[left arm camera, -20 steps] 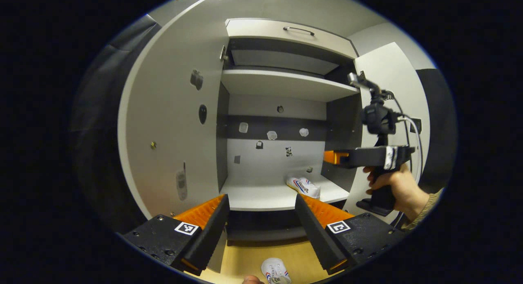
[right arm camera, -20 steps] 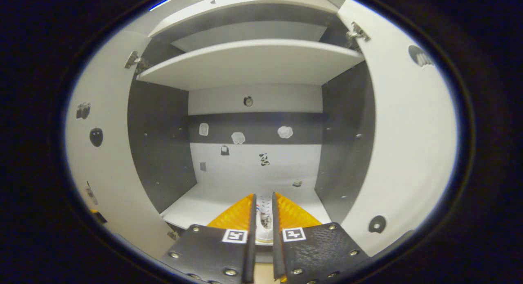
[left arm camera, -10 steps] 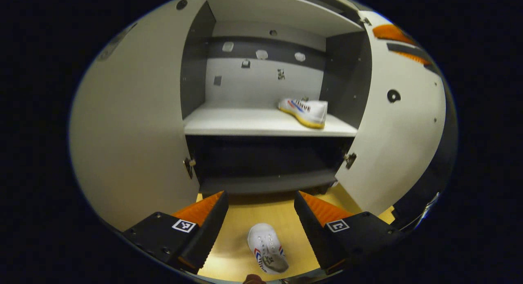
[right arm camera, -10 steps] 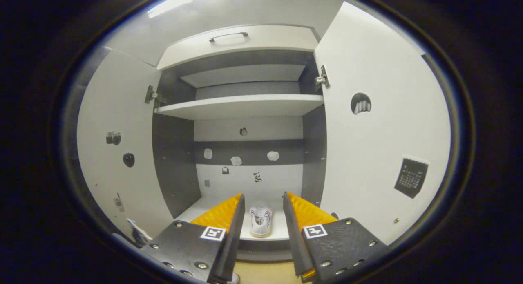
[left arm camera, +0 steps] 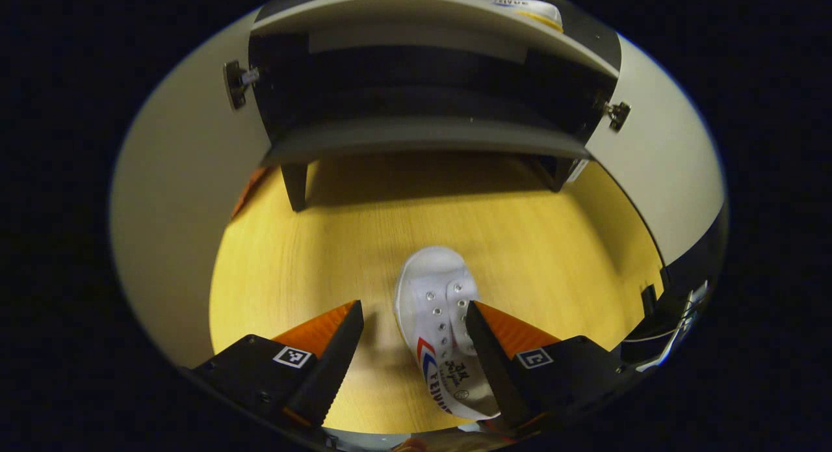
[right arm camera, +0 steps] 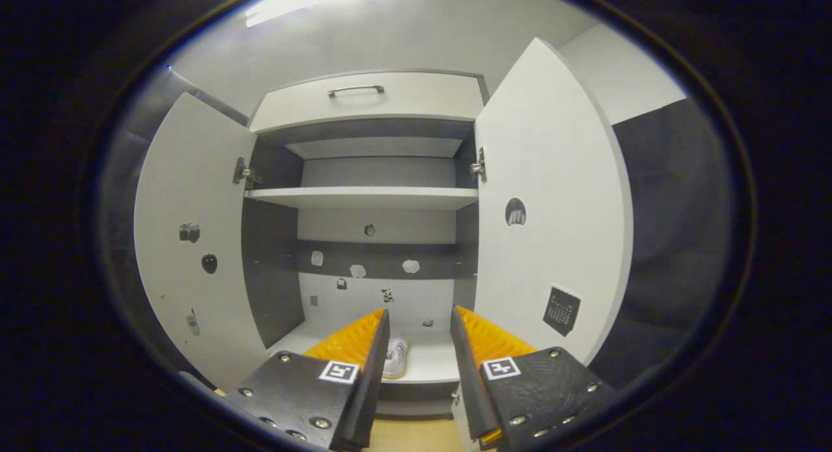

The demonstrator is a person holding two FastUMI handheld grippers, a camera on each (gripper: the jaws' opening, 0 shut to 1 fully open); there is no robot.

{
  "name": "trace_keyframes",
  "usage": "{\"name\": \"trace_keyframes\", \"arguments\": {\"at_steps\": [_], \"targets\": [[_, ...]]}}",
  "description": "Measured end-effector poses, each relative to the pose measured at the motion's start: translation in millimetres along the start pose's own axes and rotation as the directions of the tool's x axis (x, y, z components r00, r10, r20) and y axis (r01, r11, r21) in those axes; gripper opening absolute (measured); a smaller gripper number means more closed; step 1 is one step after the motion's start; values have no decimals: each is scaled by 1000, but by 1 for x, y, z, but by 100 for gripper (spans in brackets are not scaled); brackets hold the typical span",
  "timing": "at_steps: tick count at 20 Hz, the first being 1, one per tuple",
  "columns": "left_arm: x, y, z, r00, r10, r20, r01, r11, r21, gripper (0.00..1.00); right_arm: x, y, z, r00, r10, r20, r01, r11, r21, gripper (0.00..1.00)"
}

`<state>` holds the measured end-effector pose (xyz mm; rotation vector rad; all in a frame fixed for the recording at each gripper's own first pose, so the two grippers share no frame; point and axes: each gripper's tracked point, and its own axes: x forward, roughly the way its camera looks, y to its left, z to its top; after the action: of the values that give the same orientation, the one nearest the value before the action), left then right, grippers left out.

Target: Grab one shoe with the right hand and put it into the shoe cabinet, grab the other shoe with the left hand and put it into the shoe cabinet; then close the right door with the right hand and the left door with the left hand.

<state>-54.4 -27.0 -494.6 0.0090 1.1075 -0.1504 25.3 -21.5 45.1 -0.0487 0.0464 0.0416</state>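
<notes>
left claw (left arm camera: 413, 322) released, poised over white shoe (left arm camera: 442, 335) on wooden floor (left arm camera: 312, 244), straddling it to grip | right claw (right arm camera: 416, 322) released, empty, clear of shoe cabinet (right arm camera: 370, 198) | other shoe (right arm camera: 394, 358) sits on lower shelf | both doors open

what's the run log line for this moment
stage: second shoe pickup | left gripper: open over shoe on floor | right gripper: open, empty | first shoe: on cabinet shelf | doors: both open
</notes>
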Motion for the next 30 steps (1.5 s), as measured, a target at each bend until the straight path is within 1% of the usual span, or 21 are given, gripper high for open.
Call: {"name": "trace_keyframes", "arguments": {"at_steps": [1,2,3,6,7,8,9,10,14,15,16,18,19,20,21,22,23,24,26,29,30], "targets": [[6,0,-10,999,3,-33,-3,1000,-3,96,11,0,-5,1000,-6,1,6,1000,-3,50],[14,0,-20,998,3,-64,-3,1000,-8,95,9,-3,-5,1000,-11,2,11,1000,-7,59],[16,0,-27,996,5,-87,-6,1000,-16,92,9,-6,-6,1000,-16,0,16,1000,-13,50],[11,-4,-21,996,-3,-85,0,999,-39,88,7,-12,-9,1000,-24,-9,23,1000,-15,50],[14,-7,-24,996,-14,-87,11,999,-37,82,7,-13,-8,1000,-23,-5,23,1000,-11,54],[16,-12,-27,995,-36,-95,31,999,-44,81,7,-13,-6,1000,-23,0,23,1000,-7,54],[17,-13,-25,996,-34,-84,30,998,-50,69,6,-15,-6,1000,-21,5,21,1000,-5,55],[15,-13,-25,995,-34,-95,29,998,-46,59,6,-16,-6,1000,-21,6,21,1000,-6,50],[14,-11,-21,993,-28,-117,16,995,-97,47,6,-19,-9,1000,-23,1,23,1000,-5,50],[15,-12,-21,992,-32,-122,20,995,-97,41,6,-20,-10,1000,-22,-1,22,1000,-2,50],[14,-9,-20,992,-38,-117,28,996,-88,33,6,-21,-11,1000,-20,-2,20,1000,1,55],[12,-9,-15,995,-44,-93,34,994,-108,21,7,-20,-12,1000,-14,-5,14,1000,5,55],[9,-8,-15,996,-40,-84,30,993,-114,11,8,-21,-13,1000,-13,-7,13,1000,5,55],[6,-10,-12,997,-38,-71,31,994,-103,9,8,-21,-13,1000,-10,-8,11,1000,4,50],[1,-10,-8,998,-35,-59,30,996,-79,6,8,-21,-14,1000,-7,-10,7,1000,5,50],[-6,-12,-2,999,-34,-41,32,998,-61,6,8,-19,-13,1000,-3,-9,3,1000,8,54],[-15,-14,7,999,-38,-15,37,998,-57,6,10,-19,-15,1000,0,-10,0,1000,11,50],[-24,-15,16,999,-46,11,47,997,-64,6,10,-18,-16,1000,2,-11,-2,1000,12,55],[-47,-18,40,996,-59,72,65,995,-74,6,11,-16,-18,1000,11,-14,-10,1000,15,55],[-89,-21,85,981,-71,182,85,994,-69,6,12,-13,-20,1000,20,-14,-20,1000,16,55],[-103,-20,102,972,-74,222,90,994,-65,6,12,-11,-20,1000,23,-11,-22,1000,19,51]]}}
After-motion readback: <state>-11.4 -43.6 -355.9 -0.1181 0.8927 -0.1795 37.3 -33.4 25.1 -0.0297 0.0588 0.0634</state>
